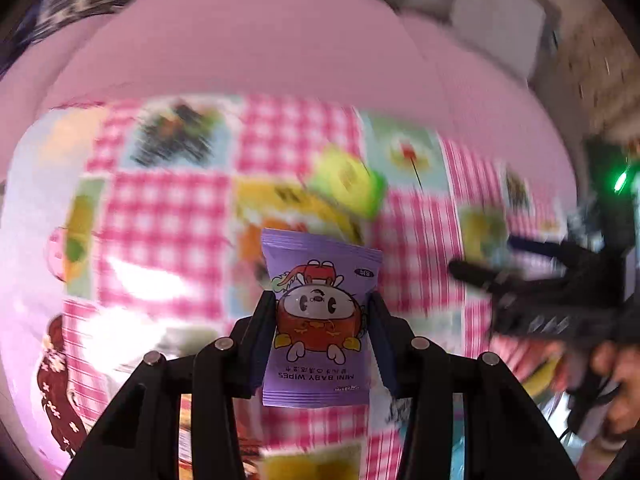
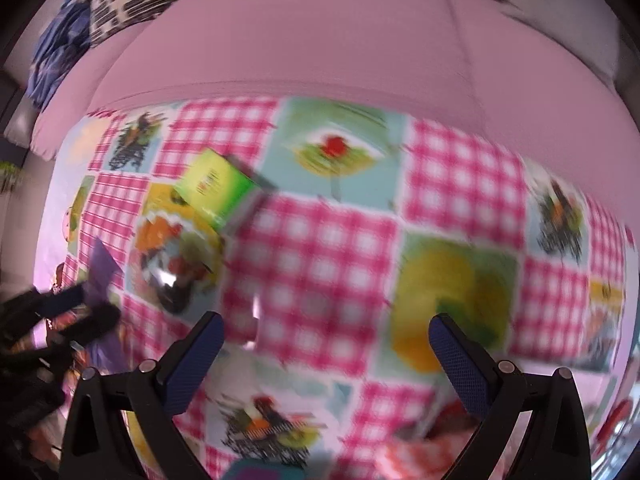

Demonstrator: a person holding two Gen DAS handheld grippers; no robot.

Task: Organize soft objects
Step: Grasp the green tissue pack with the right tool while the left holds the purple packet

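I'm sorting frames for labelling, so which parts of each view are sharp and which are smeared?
Left wrist view: the purple wipes pack and the left gripper clamped on it are sharp; the checked tablecloth and green box are motion-blurred. Right wrist view: the open right gripper is crisp, the cloth smeared, with small glare patches.

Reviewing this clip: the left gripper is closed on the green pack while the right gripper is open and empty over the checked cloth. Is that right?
Not quite. The left gripper is closed on the purple baby wipes pack, as the left wrist view shows; the green pack lies on the checked cloth. The right gripper is indeed open and empty.
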